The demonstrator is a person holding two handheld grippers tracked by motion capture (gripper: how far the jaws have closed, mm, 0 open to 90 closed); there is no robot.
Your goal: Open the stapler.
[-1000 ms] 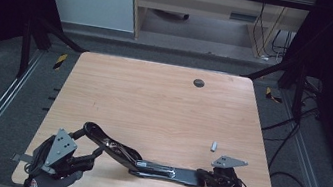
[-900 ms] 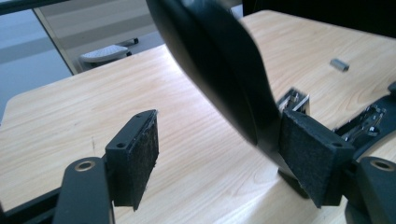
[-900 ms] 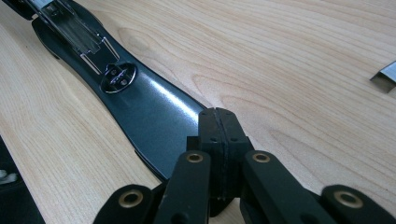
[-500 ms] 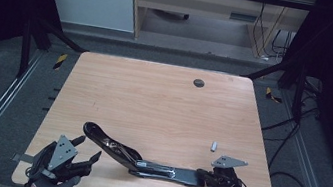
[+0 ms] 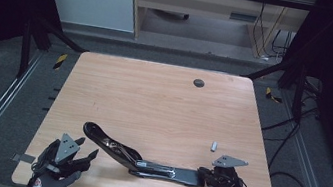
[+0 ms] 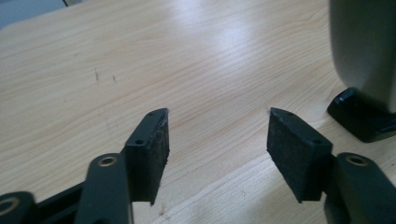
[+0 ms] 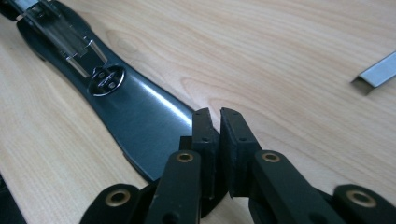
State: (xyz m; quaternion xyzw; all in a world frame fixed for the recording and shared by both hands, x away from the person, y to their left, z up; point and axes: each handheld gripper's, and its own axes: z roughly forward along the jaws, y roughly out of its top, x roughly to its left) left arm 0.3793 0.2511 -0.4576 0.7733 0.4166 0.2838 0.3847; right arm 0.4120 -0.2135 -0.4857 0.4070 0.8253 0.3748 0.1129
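A black stapler [image 5: 143,161] lies folded out flat near the table's front edge, with its upper arm slanting up to the left. My left gripper [image 5: 87,147] is just left of that arm, low over the wood. Its jaws [image 6: 217,144] have just been closing but still stand well apart, with only bare table between them; the stapler's end [image 6: 369,70] rises beside the right jaw. My right gripper [image 5: 203,173] sits at the end of the stapler's base [image 7: 140,116]. Its jaws [image 7: 217,126] have just been opening to a narrow slit, and the base's tip lies against the left one.
A small strip of staples [image 5: 214,145] lies on the wood just beyond the right gripper, and shows as a metal channel [image 7: 376,74] in the right gripper view. A round dark grommet [image 5: 198,83] sits near the table's far edge. Metal rails and cables run beside the table.
The left gripper has sunk toward the table and its jaws have narrowed a little. The right hand has stayed at the stapler's base.
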